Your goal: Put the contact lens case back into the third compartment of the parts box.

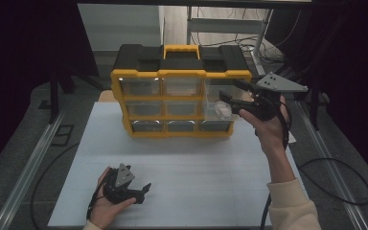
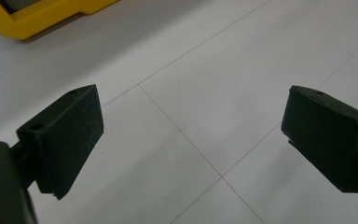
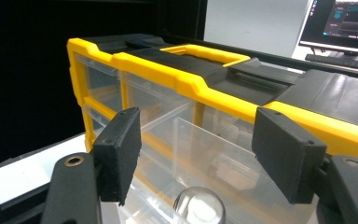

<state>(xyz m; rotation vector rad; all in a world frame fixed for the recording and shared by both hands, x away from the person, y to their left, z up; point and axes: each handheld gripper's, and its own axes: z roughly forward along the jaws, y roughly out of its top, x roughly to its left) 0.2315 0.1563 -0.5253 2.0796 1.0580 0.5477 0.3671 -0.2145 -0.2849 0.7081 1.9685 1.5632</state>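
A yellow and black drawer cabinet (image 1: 181, 74) stands at the back of the white table, with three rows of clear drawers. In its right column one clear drawer (image 1: 220, 110) sticks out toward me. My right gripper (image 1: 231, 92) hovers at that corner, held up by a hand in a cream sleeve. In the right gripper view its jaws (image 3: 196, 140) stand open on either side of the pulled-out drawer (image 3: 205, 158), touching nothing, and a clear rounded knob (image 3: 198, 205) shows below them. My left gripper (image 1: 143, 190) rests low on the table front, open and empty (image 2: 191, 107).
The white table top (image 1: 187, 158) is bare between the cabinet and my left hand. Metal rails (image 1: 33, 163) run along both sides of the table. Cables (image 1: 345, 177) lie on the floor at the right. A monitor (image 3: 345, 21) glows behind the cabinet.
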